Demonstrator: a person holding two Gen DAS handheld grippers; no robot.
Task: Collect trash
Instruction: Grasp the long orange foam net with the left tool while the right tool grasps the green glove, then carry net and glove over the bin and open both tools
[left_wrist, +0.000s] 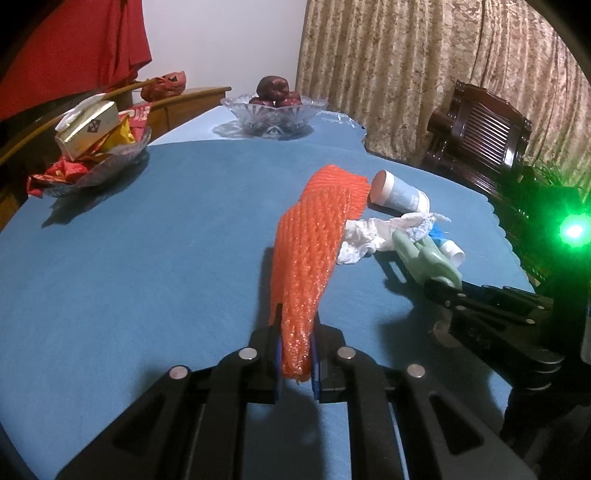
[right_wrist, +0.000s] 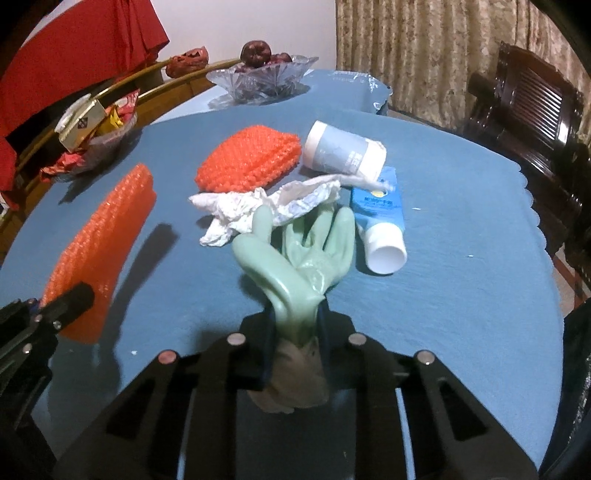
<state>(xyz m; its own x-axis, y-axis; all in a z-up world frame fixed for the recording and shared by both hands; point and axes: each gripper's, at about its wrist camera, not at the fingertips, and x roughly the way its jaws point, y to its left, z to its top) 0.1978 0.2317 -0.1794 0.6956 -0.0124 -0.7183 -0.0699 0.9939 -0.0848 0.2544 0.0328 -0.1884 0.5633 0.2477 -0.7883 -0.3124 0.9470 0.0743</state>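
Two grippers over one blue tablecloth (right_wrist: 461, 258), entries listed nearest first.

Left gripper (left_wrist: 297, 354): clenched on the near end of a long orange foam net (left_wrist: 310, 251), which rises from the jaws toward 12 o'clock, lifted off the cloth.

Right gripper (right_wrist: 295, 332): clamped on the cuff of a pale green rubber glove (right_wrist: 299, 258); glove fingers splay upward toward 12 o'clock. No earlier view is on hand for comparing jaw motion.

Crumpled white tissue (right_wrist: 258, 206): on the cloth just beyond the glove fingers, touching them as seen from the right wrist.

Blue tube with white cap (right_wrist: 380, 221): lying at 1 o'clock of the glove, cap end nearest.

Second orange foam net, folded (right_wrist: 251, 162): beyond the tissue, at 11 o'clock.

Paper cup, pale blue band (right_wrist: 343, 151): on its side, just right of the folded net, rim end above the tube.

Glass dish of wrappers and a box (left_wrist: 96, 147): far left, 10 o'clock.

Cut-glass bowl of dark red fruit (left_wrist: 273, 110): far edge, 12 o'clock.

Patterned curtain (left_wrist: 424, 66) and dark wooden chair (left_wrist: 480, 136): behind the table, 1 to 2 o'clock.
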